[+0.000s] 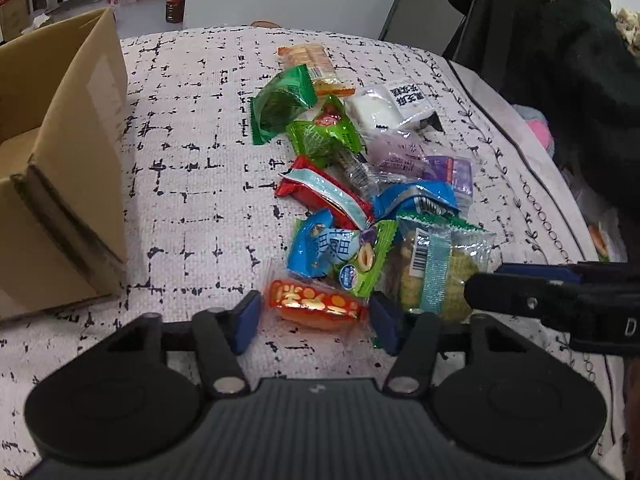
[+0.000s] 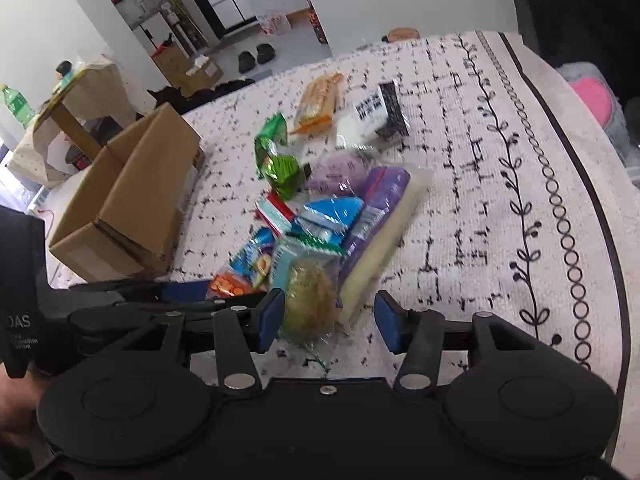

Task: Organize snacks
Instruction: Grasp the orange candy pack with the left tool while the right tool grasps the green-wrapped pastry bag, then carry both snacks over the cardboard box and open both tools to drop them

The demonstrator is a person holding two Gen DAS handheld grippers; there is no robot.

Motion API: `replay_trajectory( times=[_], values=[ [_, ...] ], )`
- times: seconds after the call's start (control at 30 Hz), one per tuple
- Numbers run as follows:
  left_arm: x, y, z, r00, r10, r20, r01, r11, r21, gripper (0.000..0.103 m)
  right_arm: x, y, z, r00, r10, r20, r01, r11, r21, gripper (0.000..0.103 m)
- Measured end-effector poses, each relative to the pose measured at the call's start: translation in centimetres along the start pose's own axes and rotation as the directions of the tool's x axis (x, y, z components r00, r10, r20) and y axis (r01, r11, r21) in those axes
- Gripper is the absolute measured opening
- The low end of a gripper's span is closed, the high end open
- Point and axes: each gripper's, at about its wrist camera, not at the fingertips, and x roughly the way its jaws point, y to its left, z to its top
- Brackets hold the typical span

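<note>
A pile of wrapped snacks (image 1: 360, 168) lies on the patterned cloth (image 1: 192, 128). My left gripper (image 1: 316, 324) is down at the pile's near end. Its blue pads touch both ends of an orange-red snack in a clear wrapper (image 1: 316, 304). My right gripper (image 2: 328, 320) straddles a clear packet of green-yellow biscuits (image 2: 308, 304). Its left pad touches the packet and a gap of cloth shows before the right pad. The same packet (image 1: 436, 276) appears in the left wrist view, with the right gripper (image 1: 484, 284) at its edge. An open cardboard box (image 1: 60, 160) stands to the left.
The cardboard box (image 2: 132, 200) sits at the cloth's left side with its flaps up. A dark coat (image 1: 560, 60) hangs at the right. The cloth's bordered edge (image 2: 560, 216) runs along the right. Beyond the table are a floor, shoes (image 2: 256, 58) and more boxes.
</note>
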Motion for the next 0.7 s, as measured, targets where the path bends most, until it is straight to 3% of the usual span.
replay_trajectory(
  times=[0.07,0.43,0.5,0.57,0.63,0.7],
  values=[
    [-0.3,0.3,0.2,1.0,-0.008,-0.003,0.008,1.0,-0.013,0.046,0.4,0.2,0.1,1.0,0.001,-0.003,-0.001,1.0,0.004,0.051],
    [-2.9,1.6,0.7,0.999,-0.009,0.034,0.011,0.999,-0.052,0.045,2.6,1.5,0.2,1.0,-0.023,-0.002,0.023,1.0,-0.017,0.052],
    [-3.4,1.8,0.7,0.999,-0.008,0.039,0.011,0.998,-0.058,0.045,3.0,2.0,-0.2,0.998,-0.056,0.003,0.056,0.998,-0.043,0.052],
    [-3.9,1.9,0.6,0.999,-0.006,0.046,0.009,0.998,-0.064,0.045,3.2,2.4,-0.5,0.996,-0.084,0.014,0.084,0.995,-0.055,0.05],
    [-4.4,2.0,0.6,0.999,-0.005,0.052,0.008,0.998,-0.067,0.045,2.9,2.7,-0.6,0.997,-0.078,0.025,0.08,0.995,-0.059,0.041],
    [-4.8,2.0,0.5,0.998,-0.004,0.06,0.008,0.998,-0.068,0.045,2.4,3.1,-0.6,0.996,-0.083,0.042,0.086,0.993,-0.084,0.039]
  ],
)
